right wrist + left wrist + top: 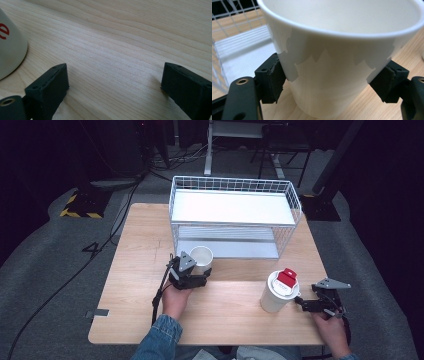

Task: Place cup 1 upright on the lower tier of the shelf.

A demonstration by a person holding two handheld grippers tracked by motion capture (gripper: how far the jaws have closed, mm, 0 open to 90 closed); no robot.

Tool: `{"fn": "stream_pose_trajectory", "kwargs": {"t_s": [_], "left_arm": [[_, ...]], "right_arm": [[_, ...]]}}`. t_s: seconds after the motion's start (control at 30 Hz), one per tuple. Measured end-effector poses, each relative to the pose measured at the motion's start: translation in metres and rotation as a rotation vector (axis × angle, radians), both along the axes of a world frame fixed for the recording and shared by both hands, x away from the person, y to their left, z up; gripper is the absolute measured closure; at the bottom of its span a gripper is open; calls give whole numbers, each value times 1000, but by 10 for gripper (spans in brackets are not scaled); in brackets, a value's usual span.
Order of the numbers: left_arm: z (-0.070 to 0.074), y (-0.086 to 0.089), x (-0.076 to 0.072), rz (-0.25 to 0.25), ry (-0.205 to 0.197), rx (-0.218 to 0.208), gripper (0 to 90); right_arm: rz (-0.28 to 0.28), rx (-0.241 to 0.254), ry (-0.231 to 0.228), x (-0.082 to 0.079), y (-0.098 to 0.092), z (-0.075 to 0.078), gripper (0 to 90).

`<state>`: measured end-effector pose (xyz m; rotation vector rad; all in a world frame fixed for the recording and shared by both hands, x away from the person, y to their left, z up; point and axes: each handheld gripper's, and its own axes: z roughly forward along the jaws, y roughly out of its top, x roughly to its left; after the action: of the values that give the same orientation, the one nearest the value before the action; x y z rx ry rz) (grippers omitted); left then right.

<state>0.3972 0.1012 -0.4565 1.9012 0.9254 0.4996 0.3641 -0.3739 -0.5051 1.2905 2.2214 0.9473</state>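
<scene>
White cup (337,62) clamped, left gripper (332,82)

cup (202,258) before rack (235,215), tub (278,292) right

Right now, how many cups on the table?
2. An open white cup sits in the left claw, just in front of the wire rack. A lidded white cup stands beside the right claw. None seem hidden.

left gripper (200,272): jaws clamped, raised | right gripper (300,303): jaws apart, low
</scene>
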Motion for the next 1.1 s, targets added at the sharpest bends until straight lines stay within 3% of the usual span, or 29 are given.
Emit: {"fn": "stream_pose_trajectory", "kwargs": {"t_s": [0.3,0.57,0.73,0.8,1.1], "left_arm": [[11,-17,16,-27,-13,-1,226],[12,-34,32,-38,-20,-38,225],[8,-42,41,-14,-13,-67,226],[7,-45,46,-4,0,-49,226],[9,-60,59,1,-19,-47,226]], "right_arm": [[-3,0,0,0,0,0,79],[-6,-1,0,0,1,0,78],[-8,-2,0,0,1,0,78],[-8,-2,0,0,1,0,79],[-12,-2,0,0,1,0,79]]}}
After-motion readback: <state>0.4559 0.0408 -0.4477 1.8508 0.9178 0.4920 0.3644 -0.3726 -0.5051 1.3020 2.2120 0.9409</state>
